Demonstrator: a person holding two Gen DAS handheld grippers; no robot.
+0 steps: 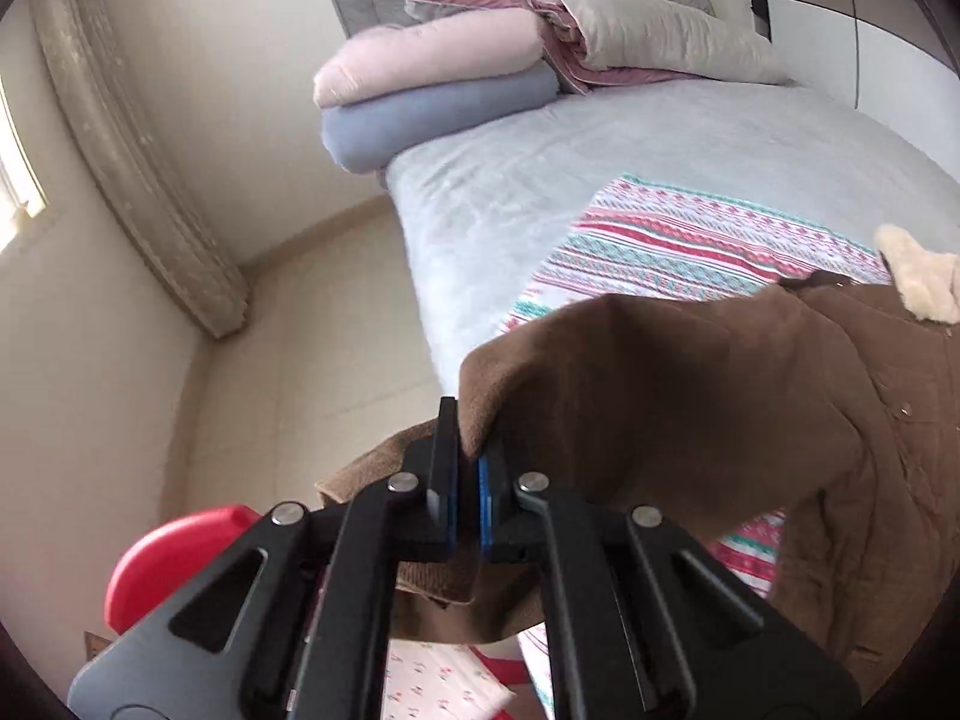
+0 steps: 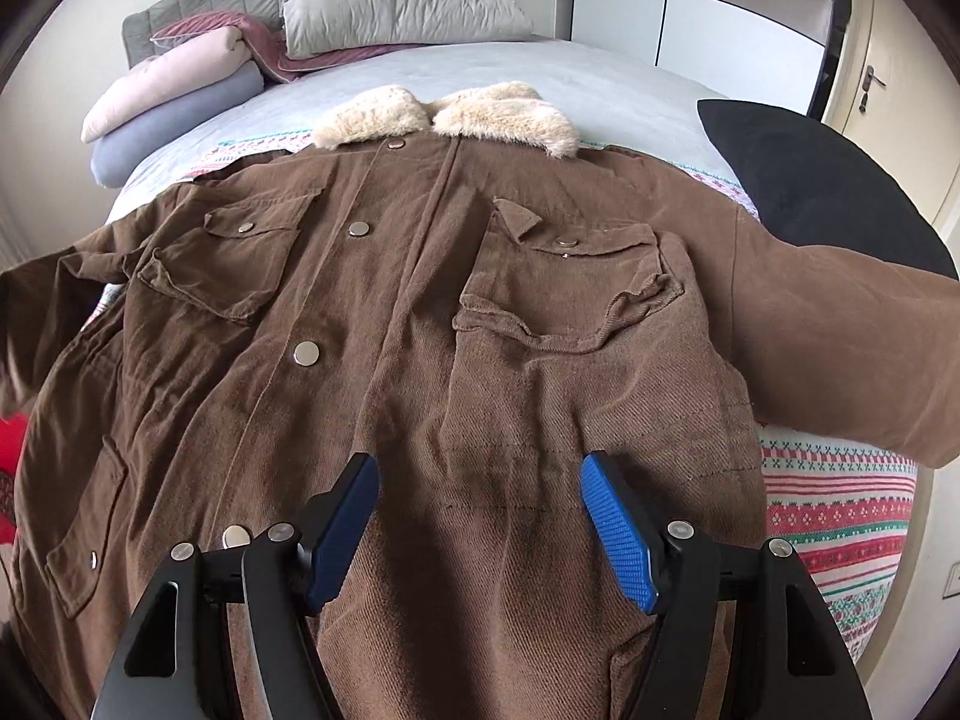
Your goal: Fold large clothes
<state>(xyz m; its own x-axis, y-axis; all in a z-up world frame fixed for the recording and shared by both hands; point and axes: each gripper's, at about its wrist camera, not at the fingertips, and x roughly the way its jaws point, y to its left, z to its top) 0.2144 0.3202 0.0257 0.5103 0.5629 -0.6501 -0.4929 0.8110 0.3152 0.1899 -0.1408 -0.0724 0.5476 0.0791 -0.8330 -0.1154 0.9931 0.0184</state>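
A large brown coat (image 2: 420,312) with a cream fur collar (image 2: 450,117) lies front-up on the bed, buttons closed, right sleeve (image 2: 840,348) stretched out to the right. My right gripper (image 2: 480,480) is open, hovering just above the coat's lower front, holding nothing. My left gripper (image 1: 469,450) is shut on the cuff end of the coat's left sleeve (image 1: 660,384) and holds it lifted at the bed's left edge. The collar shows at the right of the left wrist view (image 1: 918,282).
A striped patterned blanket (image 1: 690,240) lies under the coat on the pale grey bed (image 1: 510,180). Pillows and folded quilts (image 2: 180,96) sit at the headboard. A black cushion (image 2: 810,180) lies right of the coat. A red stool (image 1: 174,564) stands on the floor at left.
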